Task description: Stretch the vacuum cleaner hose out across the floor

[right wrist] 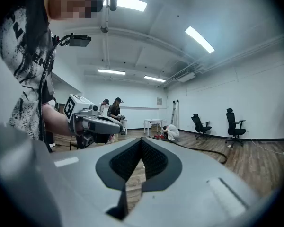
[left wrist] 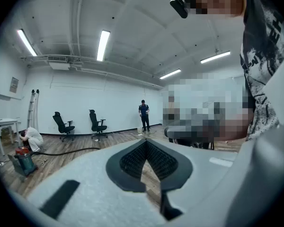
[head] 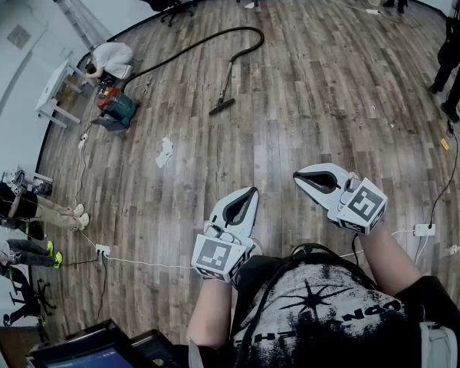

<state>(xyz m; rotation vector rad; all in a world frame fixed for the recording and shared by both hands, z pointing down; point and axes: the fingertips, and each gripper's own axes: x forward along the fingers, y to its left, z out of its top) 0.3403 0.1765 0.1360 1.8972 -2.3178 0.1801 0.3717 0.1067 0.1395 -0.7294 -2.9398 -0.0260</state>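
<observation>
Black hose point(head: 192, 46) lies on the wood floor point(head: 314, 106) in a hairpin. It runs from the vacuum point(head: 115, 112) at far left, up and to the right, bends over at the top, then comes back down through the wand point(head: 230, 83) to the nozzle point(head: 221, 107). Not stretched; judged from this layout, the task is not yet begun.

Left to do: go over, take the nozzle end or the bend, and draw it away from the vacuum until the loop is gone. A crouching person point(head: 111, 58) is just beside the vacuum, so the pull is better directed away from that side.

Left gripper point(head: 252, 192): jaws fully together, nothing between them; only floor shows through the hollow behind the tips. Right gripper point(head: 297, 177): same — jaws closed, empty. Both hover at the near end of the floor, well apart from the hose and touching nothing.
</observation>
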